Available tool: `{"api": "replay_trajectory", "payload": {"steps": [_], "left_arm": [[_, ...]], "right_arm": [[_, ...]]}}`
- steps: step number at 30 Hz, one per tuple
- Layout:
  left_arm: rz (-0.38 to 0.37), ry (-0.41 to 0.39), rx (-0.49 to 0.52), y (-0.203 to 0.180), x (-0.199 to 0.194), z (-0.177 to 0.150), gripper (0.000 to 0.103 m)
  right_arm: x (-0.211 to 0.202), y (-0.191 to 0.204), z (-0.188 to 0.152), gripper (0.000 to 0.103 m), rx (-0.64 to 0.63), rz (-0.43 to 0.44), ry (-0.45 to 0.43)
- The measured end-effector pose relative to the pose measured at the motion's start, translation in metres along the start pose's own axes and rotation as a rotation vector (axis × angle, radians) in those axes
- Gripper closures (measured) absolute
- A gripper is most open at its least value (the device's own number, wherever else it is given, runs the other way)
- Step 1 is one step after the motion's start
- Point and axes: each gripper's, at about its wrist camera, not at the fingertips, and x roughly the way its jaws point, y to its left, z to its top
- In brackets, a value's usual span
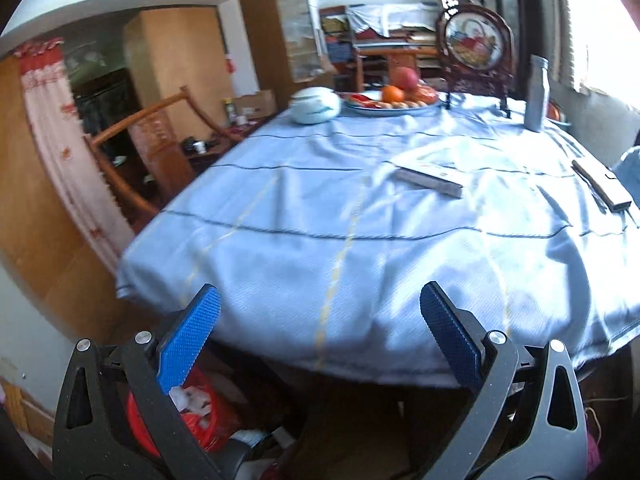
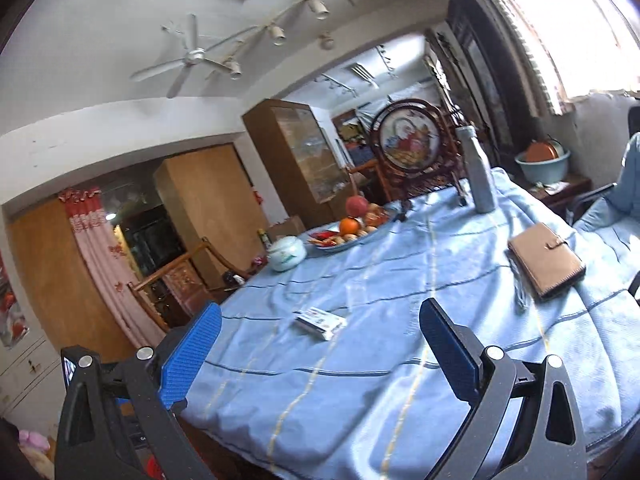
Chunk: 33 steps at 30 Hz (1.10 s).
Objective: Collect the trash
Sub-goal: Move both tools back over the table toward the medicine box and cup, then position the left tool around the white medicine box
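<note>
Left gripper [image 1: 320, 316]: lower centre of the left view, blue pads spread wide, nothing between them. It hangs off the near table edge, above the floor.

Right gripper [image 2: 320, 336]: lower centre of the right view, pads likewise spread and empty, over the near part of the cloth.

Table [image 1: 280, 264]: covered by a pale blue cloth with thin dark and yellow stripes, rumpled in places.

Box [image 1: 430, 178]: small flat white carton with red print, lying alone at mid-table; centre right in the left view, centre [image 2: 320, 322] in the right view, between the right pads as framed but farther off. Judged the likeliest piece of trash on the table.

Bin [image 1: 200, 416]: red, on the floor under the near left table edge, lower left of the left view; white scraps lie inside.

Not trash, by judgement: wallet [image 2: 546, 260] at right, bottle [image 2: 478, 170] upper right, fruit plate [image 2: 348, 234] and white jar [image 2: 286, 254] at the far end.

Handling note: the right gripper is better placed for the box. Approach low and level, pads closing across the narrow sides, and pinch gently since thin card crushes. Mind the loose cloth; lift clear before swinging toward the bin. Keep away from the wallet.
</note>
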Motion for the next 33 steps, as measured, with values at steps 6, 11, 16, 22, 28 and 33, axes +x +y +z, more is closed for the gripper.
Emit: {"api": "replay_trajectory", "payload": {"steps": [6, 11, 16, 22, 28, 33], "left_arm": [[-0.1, 0.064, 0.054, -0.039, 0.053, 0.044, 0.007], [-0.15, 0.124, 0.089, -0.073, 0.101, 0.081, 0.007], [-0.183, 0.183, 0.116, -0.102, 0.146, 0.114, 0.007], [-0.206, 0.233, 0.128, -0.124, 0.187, 0.136, 0.007], [-0.237, 0.297, 0.135, -0.134, 0.219, 0.137, 0.007], [-0.226, 0.309, 0.148, -0.124, 0.228, 0.136, 0.006]], "right_arm": [[0.059, -0.014, 0.003, 0.006, -0.038, -0.085, 0.082], [0.114, -0.022, 0.004, 0.006, -0.112, -0.174, 0.186], [0.164, -0.031, -0.005, 0.006, -0.185, -0.25, 0.317], [0.192, -0.039, -0.009, 0.005, -0.213, -0.288, 0.342], [0.205, -0.065, -0.011, 0.005, -0.083, -0.252, 0.417], [0.206, -0.073, -0.011, 0.005, -0.025, -0.225, 0.422]]}}
